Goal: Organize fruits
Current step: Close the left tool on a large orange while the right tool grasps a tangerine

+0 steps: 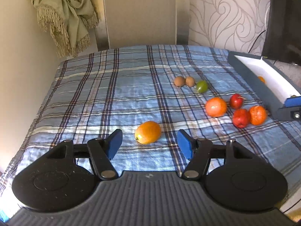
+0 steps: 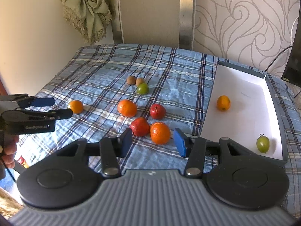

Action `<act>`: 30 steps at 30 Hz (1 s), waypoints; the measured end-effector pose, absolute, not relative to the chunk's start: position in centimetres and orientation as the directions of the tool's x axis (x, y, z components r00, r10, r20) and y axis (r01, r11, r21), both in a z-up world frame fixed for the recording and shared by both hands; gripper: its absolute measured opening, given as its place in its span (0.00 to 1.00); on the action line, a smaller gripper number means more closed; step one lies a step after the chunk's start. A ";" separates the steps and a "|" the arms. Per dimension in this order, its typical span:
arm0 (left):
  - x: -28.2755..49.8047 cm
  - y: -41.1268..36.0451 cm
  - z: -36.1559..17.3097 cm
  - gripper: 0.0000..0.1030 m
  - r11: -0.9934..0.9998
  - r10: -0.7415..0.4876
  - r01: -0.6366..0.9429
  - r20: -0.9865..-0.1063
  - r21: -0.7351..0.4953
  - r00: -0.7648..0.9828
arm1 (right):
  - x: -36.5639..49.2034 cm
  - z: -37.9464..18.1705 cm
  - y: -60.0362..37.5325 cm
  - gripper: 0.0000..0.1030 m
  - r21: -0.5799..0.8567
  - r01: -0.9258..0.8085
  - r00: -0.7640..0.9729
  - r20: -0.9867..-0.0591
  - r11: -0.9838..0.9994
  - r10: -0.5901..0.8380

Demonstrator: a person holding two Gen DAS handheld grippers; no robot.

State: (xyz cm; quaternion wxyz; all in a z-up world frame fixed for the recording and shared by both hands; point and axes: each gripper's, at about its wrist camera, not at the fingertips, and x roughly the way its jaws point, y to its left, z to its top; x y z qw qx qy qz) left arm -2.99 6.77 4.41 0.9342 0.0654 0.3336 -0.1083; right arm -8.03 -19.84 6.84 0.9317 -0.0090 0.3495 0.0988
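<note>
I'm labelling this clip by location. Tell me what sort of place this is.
Probably a room in a home, not a lab. A plaid cloth covers the surface, swirl-patterned wallpaper lines the wall, and a fringed fabric hangs knotted in the corner.

Both grippers, the left gripper [image 1: 149, 144] and the right gripper [image 2: 152, 142], had black linkage arms, silver pivot screws, blue finger pads [image 2: 179, 142] and ribbed grey bodies; white lettering marked the left's side.

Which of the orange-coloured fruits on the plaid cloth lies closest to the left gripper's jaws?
The lone oval orange fruit, lying just ahead of the open left gripper. The two rounder oranges sit farther right, among the red fruits near the box.
</note>
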 end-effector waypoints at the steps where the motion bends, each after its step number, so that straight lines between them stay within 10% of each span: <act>1: -2.7 6.8 4.2 0.68 0.969 -0.154 0.241 -0.641 0.049 0.752 | -7.9 6.7 -20.0 0.50 0.056 -0.187 0.733 -0.657 0.981 0.177; 30: -0.1 6.2 1.6 0.49 0.967 -0.160 0.252 -0.684 0.037 0.712 | -3.7 3.3 -20.2 0.39 0.039 -0.253 0.665 -0.718 0.967 0.203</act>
